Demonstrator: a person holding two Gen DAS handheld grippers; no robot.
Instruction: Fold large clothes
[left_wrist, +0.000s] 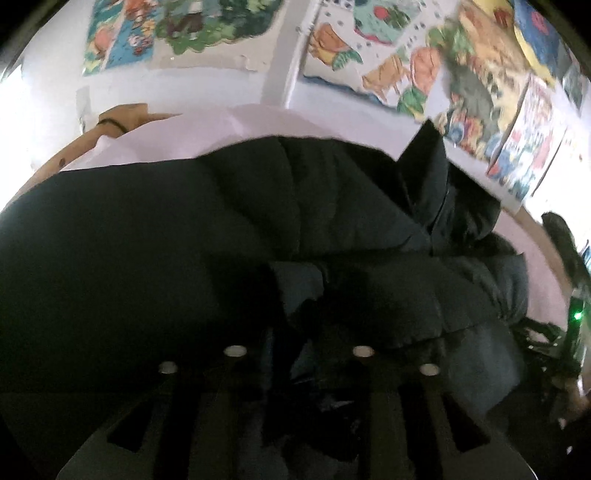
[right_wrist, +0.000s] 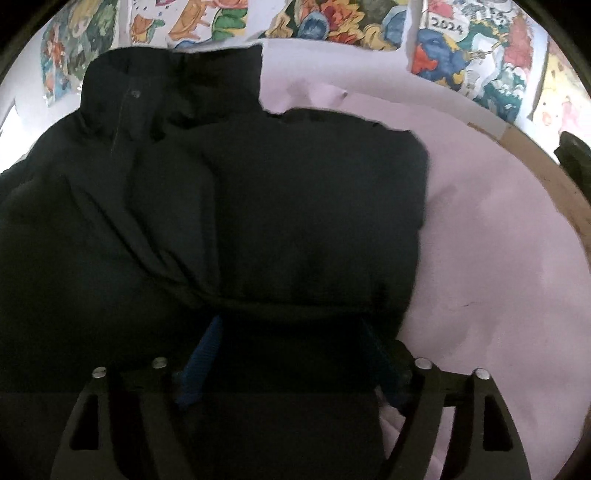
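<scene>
Bright cartoon posters (right_wrist: 476, 48) cover the wall behind my pink table cover (right_wrist: 498, 258). The big black jacket (right_wrist: 258, 203) lies bunched on that cover. My right gripper (right_wrist: 291, 354) is spread wide around the jacket's near fold. My left gripper (left_wrist: 295, 354) is over the jacket; I cannot tell its jaws.

Black jacket (right_wrist: 295, 206): matt padded cloth (probably nylon); pale pink table cover (right_wrist: 498, 258): smooth, matt.

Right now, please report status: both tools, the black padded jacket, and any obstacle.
Right tool wide open, straddling black padded jacket fold. Left tool low over it, grip unclear. Jacket on pale pink cloth. No obstacle seen.
</scene>
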